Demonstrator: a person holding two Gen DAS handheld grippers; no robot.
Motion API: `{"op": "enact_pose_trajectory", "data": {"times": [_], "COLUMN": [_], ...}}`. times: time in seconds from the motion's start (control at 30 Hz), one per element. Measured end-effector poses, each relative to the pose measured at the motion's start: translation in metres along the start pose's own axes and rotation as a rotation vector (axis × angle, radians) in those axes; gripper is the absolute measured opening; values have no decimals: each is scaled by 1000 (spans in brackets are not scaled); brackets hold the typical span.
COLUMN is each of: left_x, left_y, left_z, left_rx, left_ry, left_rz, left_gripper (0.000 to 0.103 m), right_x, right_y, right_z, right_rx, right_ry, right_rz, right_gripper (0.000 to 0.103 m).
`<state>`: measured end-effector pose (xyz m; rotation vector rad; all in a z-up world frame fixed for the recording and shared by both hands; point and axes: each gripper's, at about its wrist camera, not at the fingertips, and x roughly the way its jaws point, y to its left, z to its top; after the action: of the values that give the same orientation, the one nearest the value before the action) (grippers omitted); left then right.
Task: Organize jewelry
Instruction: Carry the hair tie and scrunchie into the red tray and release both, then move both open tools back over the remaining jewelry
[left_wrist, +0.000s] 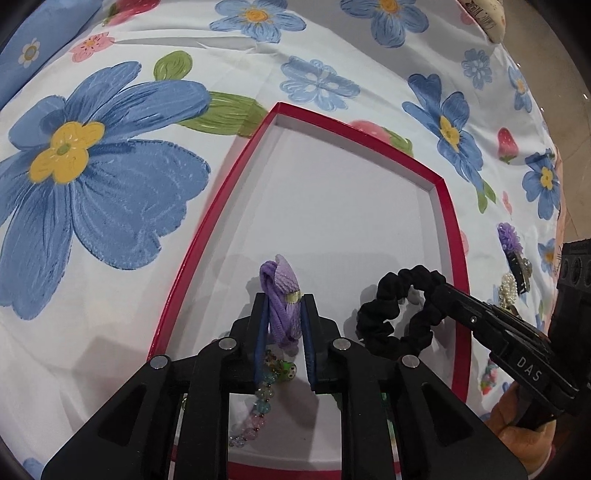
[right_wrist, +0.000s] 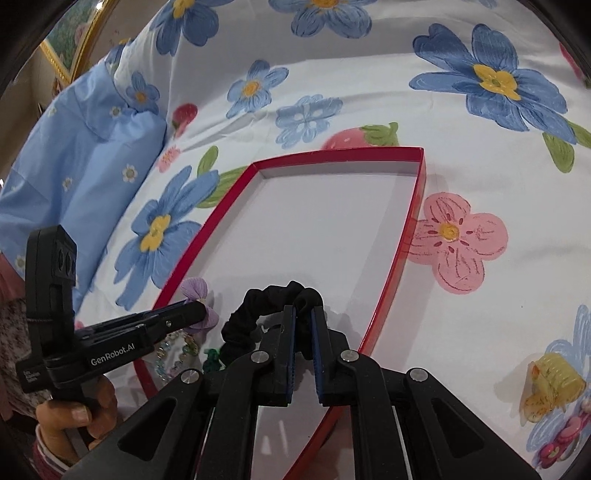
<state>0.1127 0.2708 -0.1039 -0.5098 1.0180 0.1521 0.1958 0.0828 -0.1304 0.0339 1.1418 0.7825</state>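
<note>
Left gripper (left_wrist: 284, 325): closed on a lilac elastic hair tie with fabric bow (left_wrist: 282, 295), held over the near end of the shallow red cardboard box with white floor (left_wrist: 448, 206).
Right gripper (right_wrist: 303, 325): clamped on a black gathered-fabric scrunchie (right_wrist: 258, 317), also above the box's near end.
Done: a pastel beaded bracelet (left_wrist: 258, 402) lies inside, near edge.
Left: both held pieces to release; 1 translucent yellow claw clip (right_wrist: 552, 387) and a purple flower clip (left_wrist: 509, 236) lie outside the box's right wall.
Obstruction: grippers close together.
</note>
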Motion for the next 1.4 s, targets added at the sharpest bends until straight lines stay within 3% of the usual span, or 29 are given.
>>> {"op": "enact_pose_trajectory", "data": {"times": [0.1, 0.23, 0.4, 0.53, 0.63, 0.9, 1.03, 1.4], "left_x": [0, -3, -10, -18, -23, -43, -56, -66], "left_y": [0, 2, 0, -6, -10, -31, -53, -115], "left_z": [0, 0, 0, -3, -5, -16, -23, -49], "left_rx": [-1, -14, -19, -19, -19, -3, 36, 142], "left_ry": [-2, -13, -26, -42, -52, -77, -93, -75], "left_rz": [6, 20, 23, 27, 17, -14, -46, -131], "left_gripper": [16, 29, 34, 48, 49, 50, 56, 56], "right_x": [2, 0, -6, -21, -33, -64, -84, -154], "right_y": [2, 2, 2, 1, 1, -15, -24, -78], "right_z": [1, 1, 2, 1, -2, -16, -26, -66], "right_rx": [-15, -7, 5, 26, 29, 62, 74, 158], "right_ry": [5, 5, -10, -39, -61, -98, -127, -221], "right_rz": [-8, -9, 5, 47, 69, 63, 55, -40], "right_gripper": [12, 18, 25, 33, 43, 44, 44, 46]}}
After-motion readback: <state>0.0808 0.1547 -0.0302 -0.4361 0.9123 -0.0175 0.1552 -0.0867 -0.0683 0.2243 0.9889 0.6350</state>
